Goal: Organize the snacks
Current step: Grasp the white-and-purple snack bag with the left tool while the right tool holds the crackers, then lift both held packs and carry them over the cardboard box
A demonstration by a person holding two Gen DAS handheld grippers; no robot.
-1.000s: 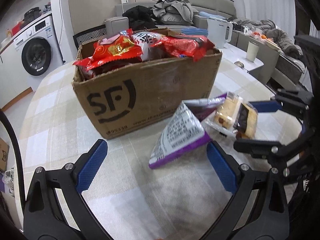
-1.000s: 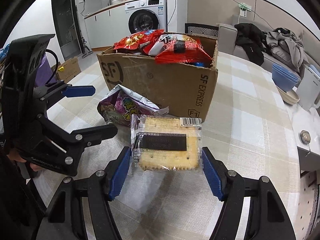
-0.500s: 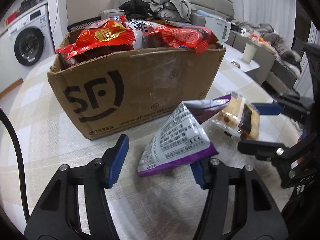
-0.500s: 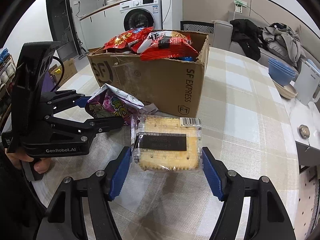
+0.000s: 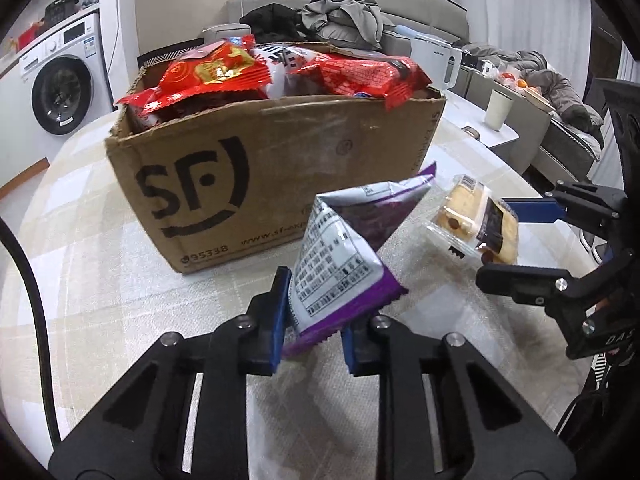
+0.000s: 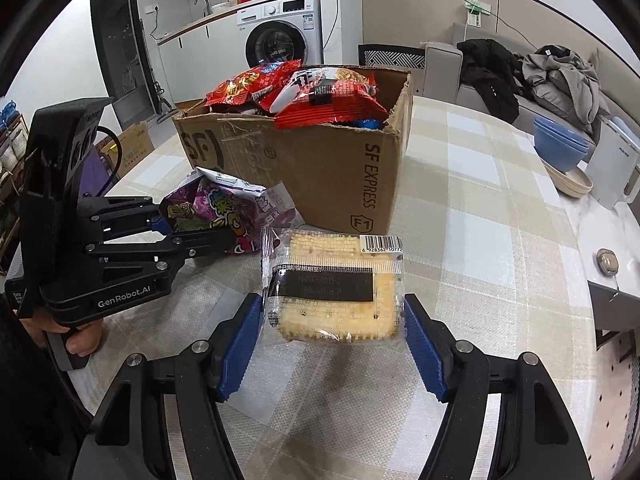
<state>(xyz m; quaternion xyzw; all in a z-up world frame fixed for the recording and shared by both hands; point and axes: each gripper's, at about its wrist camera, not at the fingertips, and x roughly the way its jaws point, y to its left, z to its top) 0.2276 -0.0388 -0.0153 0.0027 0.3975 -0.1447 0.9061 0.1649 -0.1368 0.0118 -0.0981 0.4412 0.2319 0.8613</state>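
A cardboard SF box (image 5: 280, 184) heaped with red snack packs (image 5: 216, 72) stands on the checked tablecloth; it also shows in the right wrist view (image 6: 328, 184). My left gripper (image 5: 314, 320) is shut on a purple snack bag (image 5: 340, 264), held just in front of the box; the bag also shows in the right wrist view (image 6: 224, 216). My right gripper (image 6: 334, 344) is shut on a clear-wrapped cake pack (image 6: 334, 284), held above the table to the right of the box. The pack also shows in the left wrist view (image 5: 476, 220).
Blue bowls (image 6: 560, 152) and a white kettle (image 6: 612, 168) stand at the table's right side. A cup (image 5: 498, 110) and a small round object (image 6: 606, 262) sit on the white side surface. A sofa with clothes (image 5: 344, 20) is behind, a washing machine (image 5: 60, 92) far left.
My left gripper has closed on the purple bag and lifted it off the table. The right gripper still holds the cake pack and has moved a little toward the box.
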